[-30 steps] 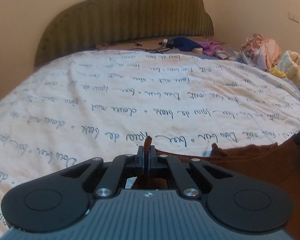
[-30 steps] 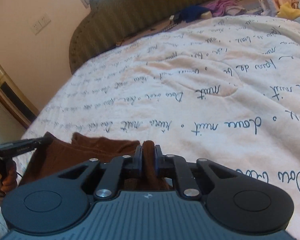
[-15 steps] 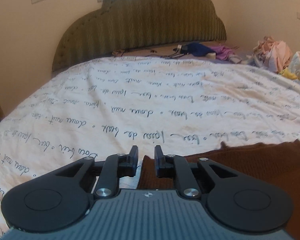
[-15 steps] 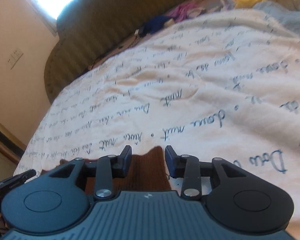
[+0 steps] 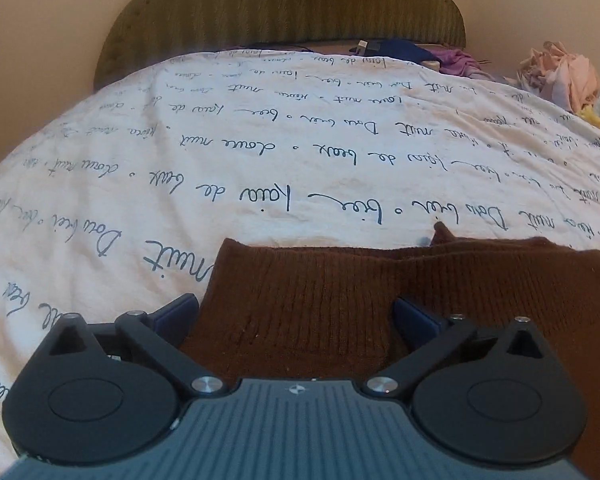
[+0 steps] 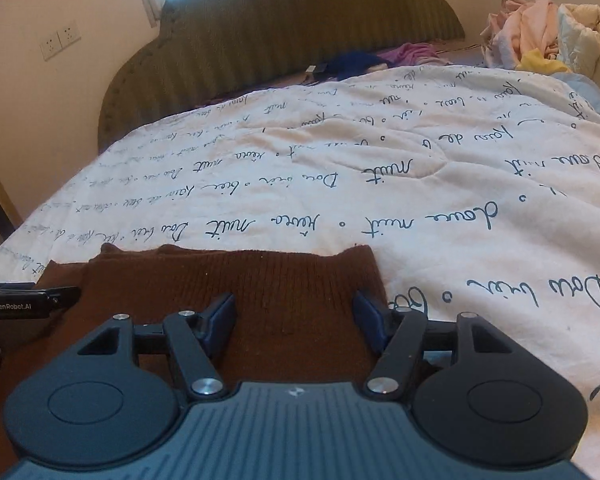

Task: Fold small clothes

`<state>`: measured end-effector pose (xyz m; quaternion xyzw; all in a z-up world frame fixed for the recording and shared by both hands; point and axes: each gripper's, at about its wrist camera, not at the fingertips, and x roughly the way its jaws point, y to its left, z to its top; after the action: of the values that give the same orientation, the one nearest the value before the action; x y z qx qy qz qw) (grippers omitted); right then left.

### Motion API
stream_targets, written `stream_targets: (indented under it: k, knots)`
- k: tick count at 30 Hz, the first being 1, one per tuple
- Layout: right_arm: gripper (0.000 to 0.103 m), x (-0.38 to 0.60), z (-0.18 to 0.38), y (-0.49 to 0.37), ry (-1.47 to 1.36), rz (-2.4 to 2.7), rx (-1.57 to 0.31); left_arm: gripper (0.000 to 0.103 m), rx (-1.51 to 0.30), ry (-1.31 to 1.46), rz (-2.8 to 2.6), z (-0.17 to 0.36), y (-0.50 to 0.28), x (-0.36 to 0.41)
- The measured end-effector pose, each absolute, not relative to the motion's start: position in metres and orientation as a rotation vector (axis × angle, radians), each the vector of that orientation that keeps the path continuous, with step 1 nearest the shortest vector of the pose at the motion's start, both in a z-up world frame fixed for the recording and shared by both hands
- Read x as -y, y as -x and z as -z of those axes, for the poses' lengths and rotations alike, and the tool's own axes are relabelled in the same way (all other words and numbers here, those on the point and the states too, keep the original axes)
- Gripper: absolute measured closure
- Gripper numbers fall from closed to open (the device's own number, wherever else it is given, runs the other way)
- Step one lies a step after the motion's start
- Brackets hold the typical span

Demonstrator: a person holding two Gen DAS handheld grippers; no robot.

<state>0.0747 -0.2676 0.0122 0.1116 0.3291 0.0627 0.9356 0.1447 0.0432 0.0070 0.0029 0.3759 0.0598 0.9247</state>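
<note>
A brown knit garment (image 5: 340,280) lies flat on the white bed cover with script print (image 5: 220,160). My left gripper (image 5: 296,316) is wide open just above the garment's left part, holding nothing. In the right wrist view the same brown garment (image 6: 228,276) lies under my right gripper (image 6: 294,320), which is also wide open and empty, over the garment's right end. The left gripper's body (image 6: 28,300) shows at the left edge of the right wrist view.
A green padded headboard (image 5: 284,4) stands at the far end. Blue and purple clothes (image 5: 428,56) lie by it. A heap of pale clothes (image 6: 548,36) sits at the far right of the bed. A wall socket (image 6: 60,40) is at left.
Both grippers were shut on the brown garment's edge a second ago. They have since opened wide and let it go; the garment now lies flat on the cover.
</note>
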Motion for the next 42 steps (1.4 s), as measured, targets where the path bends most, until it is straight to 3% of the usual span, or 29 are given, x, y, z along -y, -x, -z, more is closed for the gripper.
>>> stream_targets:
  k: [3,5,8,9,13,15,16,21,23,24,28,30,32,36,39,42]
  knots:
    - [0.038,0.256,-0.017,-0.077,-0.171,-0.113,-0.688,0.003,-0.753,-0.063,-0.151,-0.018,-0.137,-0.034]
    - [0.038,0.253,-0.031,-0.071,-0.181,-0.100,-0.708,0.017,-0.714,-0.051,-0.140,-0.036,-0.113,-0.032]
    - [0.033,0.253,-0.062,-0.033,-0.258,-0.172,-0.630,0.013,-0.669,-0.027,-0.055,-0.054,-0.072,-0.025]
    - [0.027,0.249,-0.067,-0.021,-0.263,-0.189,-0.610,0.013,-0.668,-0.040,-0.042,-0.054,-0.064,-0.021]
    - [0.026,0.227,-0.054,-0.005,-0.172,-0.195,-0.668,0.013,-0.745,-0.114,-0.003,-0.029,-0.053,-0.003]
    - [0.026,0.227,-0.033,-0.009,-0.137,-0.140,-0.730,0.001,-0.716,-0.122,-0.008,-0.012,-0.051,-0.007]
    - [0.027,0.230,-0.023,-0.008,-0.123,-0.142,-0.716,0.000,-0.699,-0.109,-0.004,-0.005,-0.050,-0.013]
    - [0.026,0.237,-0.016,-0.005,-0.130,-0.159,-0.670,0.000,-0.726,-0.095,-0.016,-0.011,-0.051,-0.015]
    - [0.026,0.232,-0.028,-0.004,-0.130,-0.134,-0.706,0.014,-0.724,-0.079,-0.015,-0.024,-0.040,-0.015]
    - [0.026,0.229,-0.037,0.000,-0.146,-0.119,-0.714,0.014,-0.720,-0.061,0.000,-0.029,-0.032,-0.015]
    - [0.025,0.216,-0.056,0.032,-0.124,-0.156,-0.678,0.012,-0.719,-0.051,0.038,-0.035,-0.002,-0.011]
    - [0.025,0.206,-0.046,0.039,-0.031,-0.123,-0.710,0.011,-0.726,-0.076,0.039,-0.023,0.003,-0.008]
    - [0.022,0.200,-0.029,0.042,0.038,-0.104,-0.729,0.001,-0.685,-0.107,0.032,-0.010,0.007,-0.007]
    - [0.019,0.210,-0.019,0.046,-0.002,-0.131,-0.673,0.000,-0.705,-0.099,0.020,-0.011,-0.002,-0.006]
    - [0.018,0.208,-0.034,0.042,-0.017,-0.113,-0.719,0.013,-0.714,-0.095,0.021,-0.026,0.008,-0.005]
    - [0.018,0.205,-0.054,0.058,-0.067,-0.115,-0.686,0.014,-0.712,-0.057,0.045,-0.033,0.026,-0.007]
